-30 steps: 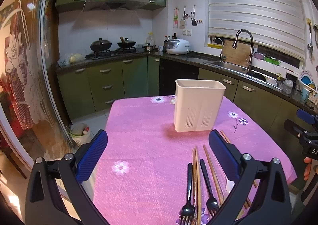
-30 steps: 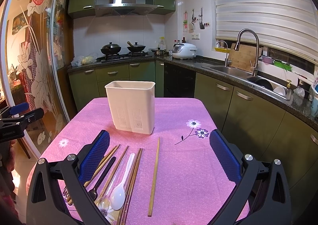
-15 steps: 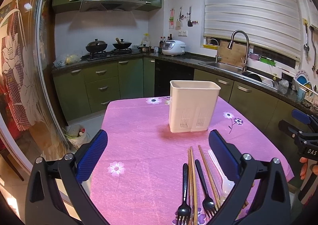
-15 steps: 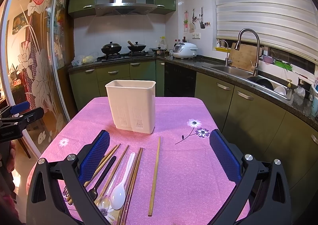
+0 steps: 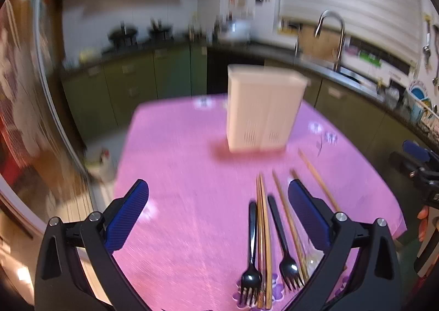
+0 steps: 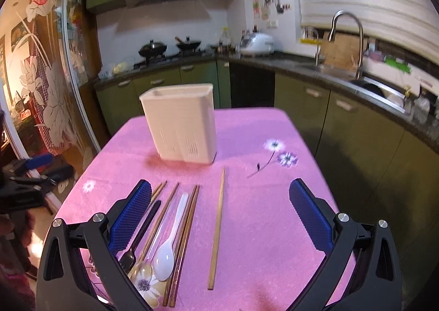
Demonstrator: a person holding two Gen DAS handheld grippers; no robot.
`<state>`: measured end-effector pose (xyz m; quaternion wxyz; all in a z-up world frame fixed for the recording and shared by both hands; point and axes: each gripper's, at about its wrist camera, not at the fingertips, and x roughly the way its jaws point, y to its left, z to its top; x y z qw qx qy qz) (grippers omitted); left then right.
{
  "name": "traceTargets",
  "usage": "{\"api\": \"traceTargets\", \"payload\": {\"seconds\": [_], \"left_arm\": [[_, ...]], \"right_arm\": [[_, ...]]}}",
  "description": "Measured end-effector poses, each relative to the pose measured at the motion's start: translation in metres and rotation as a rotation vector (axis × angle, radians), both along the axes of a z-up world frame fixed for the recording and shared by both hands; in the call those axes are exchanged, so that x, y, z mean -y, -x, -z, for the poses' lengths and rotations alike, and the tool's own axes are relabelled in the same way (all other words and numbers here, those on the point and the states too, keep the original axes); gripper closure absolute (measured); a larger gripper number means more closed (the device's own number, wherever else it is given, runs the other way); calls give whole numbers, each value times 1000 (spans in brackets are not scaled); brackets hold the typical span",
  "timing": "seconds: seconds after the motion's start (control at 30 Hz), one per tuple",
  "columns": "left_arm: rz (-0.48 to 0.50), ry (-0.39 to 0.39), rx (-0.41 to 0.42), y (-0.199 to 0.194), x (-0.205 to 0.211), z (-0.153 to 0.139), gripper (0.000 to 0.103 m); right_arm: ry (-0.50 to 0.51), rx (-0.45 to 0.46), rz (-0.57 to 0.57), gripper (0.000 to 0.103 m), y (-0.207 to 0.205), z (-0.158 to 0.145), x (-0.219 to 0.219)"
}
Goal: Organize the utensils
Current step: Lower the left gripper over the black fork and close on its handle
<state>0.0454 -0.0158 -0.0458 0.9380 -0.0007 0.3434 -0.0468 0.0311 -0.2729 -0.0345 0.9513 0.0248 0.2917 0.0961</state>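
Taking the holder (image 6: 179, 124) as landmark, everything to sort lies on the pink cloth (image 6: 260, 215) in front of it, with nothing visibly in it yet. Left of the row, the left gripper (image 5: 218, 212) hangs released and empty over bare cloth; that view is smeared, so aim there is uncertain. Next come two black forks (image 5: 251, 242), chopsticks (image 6: 186, 228) and a white spoon (image 6: 170, 239), packed touching. One chopstick (image 6: 217, 226) lies apart, rightmost. The right gripper (image 6: 219, 215) is spread wide, holding nothing, above it. Closing on the crowded group would likely drag neighbours along; thin sticks may slip from the pads.
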Motion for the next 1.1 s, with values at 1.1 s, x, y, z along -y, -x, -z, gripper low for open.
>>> {"api": "traceTargets", "payload": {"seconds": [1.1], "left_arm": [[108,-173,-347,-66,46,104,36]], "right_arm": [[-82,-141,2,4,-31,32,11]]}}
